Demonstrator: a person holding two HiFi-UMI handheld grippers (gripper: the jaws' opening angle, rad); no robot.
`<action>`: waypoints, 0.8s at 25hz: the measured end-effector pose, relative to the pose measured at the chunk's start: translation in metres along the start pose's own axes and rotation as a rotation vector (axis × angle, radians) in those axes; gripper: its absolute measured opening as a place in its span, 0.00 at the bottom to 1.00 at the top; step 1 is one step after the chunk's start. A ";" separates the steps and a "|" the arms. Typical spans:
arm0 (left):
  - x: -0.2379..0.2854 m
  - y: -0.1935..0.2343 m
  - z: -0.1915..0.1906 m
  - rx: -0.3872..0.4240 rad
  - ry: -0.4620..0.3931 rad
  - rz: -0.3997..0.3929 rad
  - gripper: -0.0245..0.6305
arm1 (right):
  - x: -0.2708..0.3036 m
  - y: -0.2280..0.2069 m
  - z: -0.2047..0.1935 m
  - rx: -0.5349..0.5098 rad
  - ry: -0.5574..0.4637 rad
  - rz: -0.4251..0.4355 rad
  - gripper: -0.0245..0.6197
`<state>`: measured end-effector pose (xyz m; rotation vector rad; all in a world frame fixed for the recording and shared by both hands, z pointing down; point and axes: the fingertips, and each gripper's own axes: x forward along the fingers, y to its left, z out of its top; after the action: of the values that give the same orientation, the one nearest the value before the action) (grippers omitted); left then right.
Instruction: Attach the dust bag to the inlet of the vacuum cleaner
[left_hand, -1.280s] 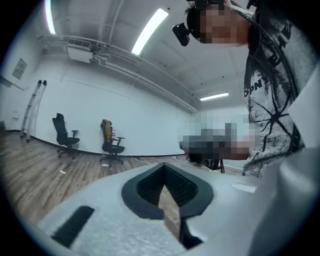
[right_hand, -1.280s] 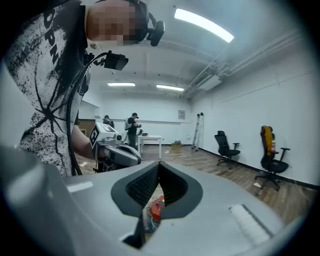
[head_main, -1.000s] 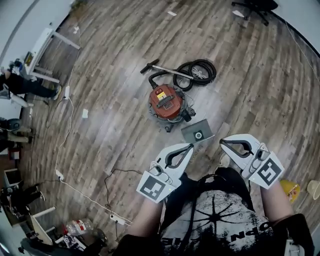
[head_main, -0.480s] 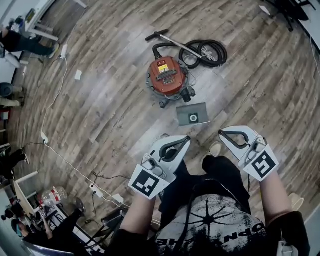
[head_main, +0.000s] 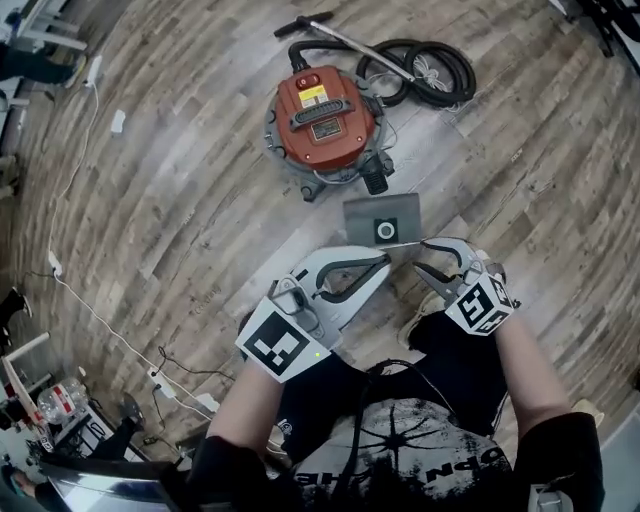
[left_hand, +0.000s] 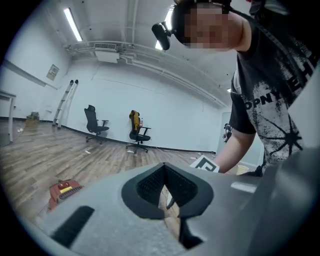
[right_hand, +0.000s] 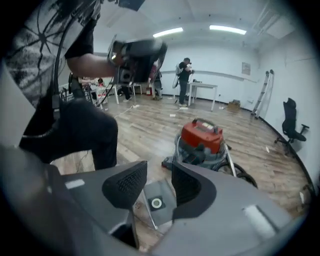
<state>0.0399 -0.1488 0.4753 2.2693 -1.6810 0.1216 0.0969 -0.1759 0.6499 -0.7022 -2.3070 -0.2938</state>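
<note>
step: reaching for dust bag (head_main: 372, 212)
right claw (head_main: 421, 254): jaws just opened wide, nothing between them yet
left claw (head_main: 386, 262): closed, empty
how: lower onto near edge, pinch flat (don't crumple)
bag: grey flat square with white-ringed hole, on the floor just in front of the red vacuum cleaner (head_main: 320, 115)

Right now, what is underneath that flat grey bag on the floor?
The grey bag lies flat on the wooden floor, whose planks show beside it. Its white-ringed hole faces up. Anything directly beneath the bag is covered and cannot be seen.
</note>
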 end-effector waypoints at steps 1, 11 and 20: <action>0.009 0.008 -0.024 0.017 0.012 -0.016 0.04 | 0.031 0.004 -0.031 -0.005 0.026 0.018 0.29; 0.087 0.073 -0.203 0.071 0.068 -0.046 0.04 | 0.264 0.017 -0.340 -0.023 0.432 0.117 0.33; 0.106 0.077 -0.239 0.028 0.102 -0.048 0.04 | 0.299 0.032 -0.420 -0.216 0.619 0.212 0.33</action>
<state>0.0279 -0.1946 0.7437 2.2813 -1.5820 0.2474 0.1674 -0.1928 1.1620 -0.8176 -1.6156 -0.5765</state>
